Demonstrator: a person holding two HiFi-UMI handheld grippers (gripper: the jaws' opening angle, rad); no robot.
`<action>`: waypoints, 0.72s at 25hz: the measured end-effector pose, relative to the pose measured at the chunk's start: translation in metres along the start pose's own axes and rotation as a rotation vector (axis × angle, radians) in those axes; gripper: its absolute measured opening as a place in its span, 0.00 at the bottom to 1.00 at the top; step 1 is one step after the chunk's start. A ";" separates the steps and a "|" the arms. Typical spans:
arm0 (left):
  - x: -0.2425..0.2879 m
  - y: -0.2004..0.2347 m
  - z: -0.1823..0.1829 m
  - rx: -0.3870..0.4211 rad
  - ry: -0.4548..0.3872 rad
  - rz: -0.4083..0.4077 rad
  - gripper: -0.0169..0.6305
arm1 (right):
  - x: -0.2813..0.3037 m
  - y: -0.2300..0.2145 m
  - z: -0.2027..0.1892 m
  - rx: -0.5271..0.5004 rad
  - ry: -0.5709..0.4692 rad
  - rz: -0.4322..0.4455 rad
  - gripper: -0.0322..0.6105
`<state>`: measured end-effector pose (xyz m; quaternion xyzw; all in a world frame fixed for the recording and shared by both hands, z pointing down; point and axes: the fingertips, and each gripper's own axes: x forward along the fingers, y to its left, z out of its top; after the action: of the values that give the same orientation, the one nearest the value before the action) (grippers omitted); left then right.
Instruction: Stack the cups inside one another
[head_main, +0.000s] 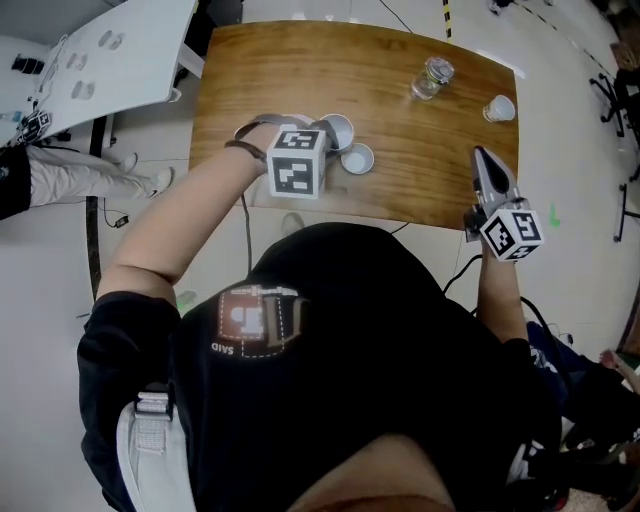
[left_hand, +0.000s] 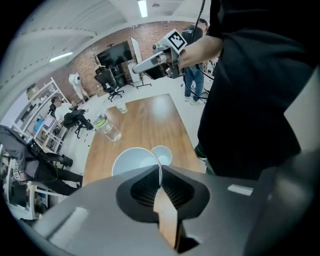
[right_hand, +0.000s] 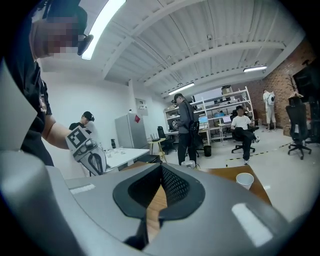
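My left gripper (left_hand: 160, 175) is shut on the rim of a white paper cup (left_hand: 131, 161), and the thin wall is pinched between its pads. In the head view this gripper (head_main: 322, 140) hovers over the table's left half, with the held cup (head_main: 337, 130) beside a second white cup (head_main: 357, 158). That second cup (left_hand: 162, 154) stands open side up just behind the held one. A third cup (head_main: 499, 108) stands at the far right edge, also seen in the right gripper view (right_hand: 244, 180). My right gripper (head_main: 483, 160) hangs at the table's near right edge, shut (right_hand: 161, 186) with nothing between its pads.
A clear plastic bottle (head_main: 432, 78) lies on the wooden table (head_main: 280, 70) toward the far right. A white table (head_main: 110, 50) stands at the left, with a person's legs (head_main: 90, 175) by it. People, shelves and office chairs fill the room beyond.
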<state>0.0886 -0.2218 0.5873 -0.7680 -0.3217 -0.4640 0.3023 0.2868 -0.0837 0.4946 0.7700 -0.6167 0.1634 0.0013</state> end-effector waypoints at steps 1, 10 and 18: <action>0.008 -0.006 0.003 0.003 0.009 -0.013 0.05 | -0.001 0.000 0.000 0.002 0.000 0.001 0.07; 0.056 -0.021 0.020 0.036 0.062 -0.060 0.05 | -0.019 -0.009 -0.012 0.016 0.010 -0.016 0.07; 0.019 0.017 0.050 -0.194 -0.172 0.016 0.32 | -0.022 -0.006 -0.004 0.009 0.002 -0.013 0.07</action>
<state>0.1341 -0.1899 0.5822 -0.8330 -0.2941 -0.4230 0.2018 0.2876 -0.0609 0.4939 0.7739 -0.6109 0.1670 -0.0007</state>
